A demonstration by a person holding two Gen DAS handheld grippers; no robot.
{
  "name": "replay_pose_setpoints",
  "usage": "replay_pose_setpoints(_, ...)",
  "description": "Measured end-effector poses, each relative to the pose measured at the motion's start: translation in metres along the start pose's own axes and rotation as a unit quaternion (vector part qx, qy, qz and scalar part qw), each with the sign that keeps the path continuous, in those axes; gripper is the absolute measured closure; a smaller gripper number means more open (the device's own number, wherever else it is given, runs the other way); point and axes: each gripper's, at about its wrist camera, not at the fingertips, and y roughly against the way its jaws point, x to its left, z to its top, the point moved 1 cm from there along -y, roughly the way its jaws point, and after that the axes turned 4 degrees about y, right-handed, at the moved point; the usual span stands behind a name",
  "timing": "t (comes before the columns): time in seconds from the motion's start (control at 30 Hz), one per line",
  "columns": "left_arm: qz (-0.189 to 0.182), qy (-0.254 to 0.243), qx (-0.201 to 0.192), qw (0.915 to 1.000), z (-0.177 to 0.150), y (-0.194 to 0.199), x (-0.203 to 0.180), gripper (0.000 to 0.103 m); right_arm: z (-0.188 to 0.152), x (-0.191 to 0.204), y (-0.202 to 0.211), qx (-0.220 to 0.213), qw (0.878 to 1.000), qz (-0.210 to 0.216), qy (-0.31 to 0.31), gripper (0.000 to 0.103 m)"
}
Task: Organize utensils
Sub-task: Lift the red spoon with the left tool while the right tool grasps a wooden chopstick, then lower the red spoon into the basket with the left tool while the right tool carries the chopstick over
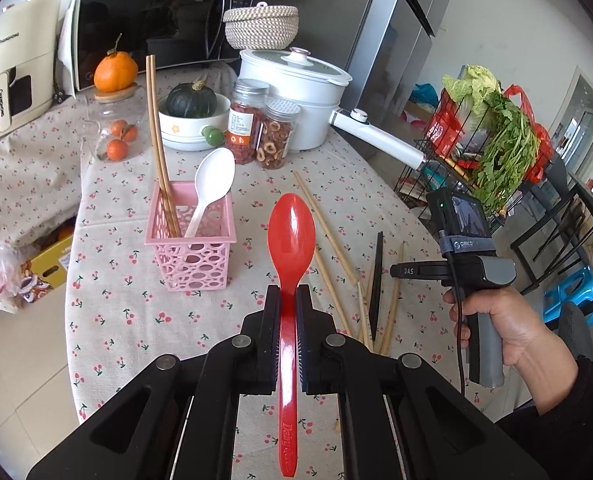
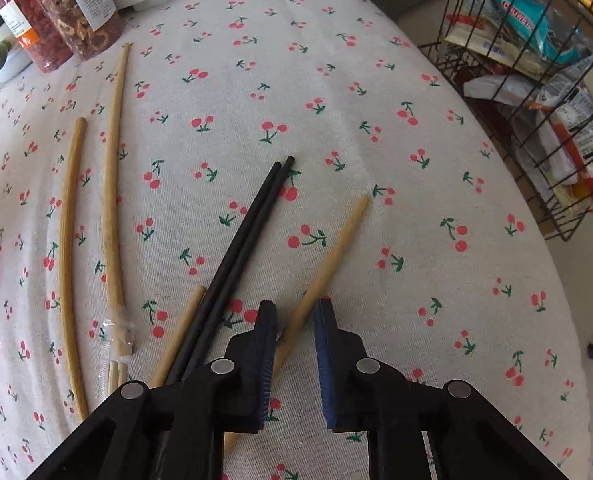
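Up front, the left gripper (image 1: 287,300) pinches a red spoon (image 1: 289,240) near the pink basket (image 1: 190,236). Meanwhile the right gripper (image 2: 296,316) straddles a wooden chopstick (image 2: 328,256) on the tablecloth (image 2: 376,80), jaws apart, not pressing it.

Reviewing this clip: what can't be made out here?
- Left wrist view: whether the right gripper grips anything; seen side-on.
- Right wrist view: whether the pads press the wooden chopstick between them.
- Right wrist view: black chopsticks' near ends, behind the gripper.
- Left wrist view: jar labels, too small.
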Motion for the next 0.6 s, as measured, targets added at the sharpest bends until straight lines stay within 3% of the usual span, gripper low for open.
replay_pose_setpoints(0.13, 0.005, 0.004, -0.008, 1.0000, 0.001, 0.002, -0.001, 0.096, -0.003, -0.002, 0.000, -0.006, 1.000, 0.021, 0.006, 0.097)
replay_pose_setpoints(0.3, 0.005, 0.022, -0.035, 0.9991, 0.006, 0.018, 0.003, 0.096, -0.010, -0.015, 0.017, -0.017, 0.997, 0.073, -0.013, 0.097)
replay_pose_setpoints(0.47, 0.014, 0.040, -0.103, 0.9938, 0.019, 0.048, 0.012, 0.096, -0.017, -0.020, 0.067, -0.084, 0.990, 0.115, -0.015, 0.097)
replay_pose_setpoints(0.6, 0.043, 0.050, -0.182, 0.9810, 0.031, 0.076, 0.016, 0.096, -0.023, -0.015, 0.109, -0.138, 0.975, 0.172, -0.012, 0.097)
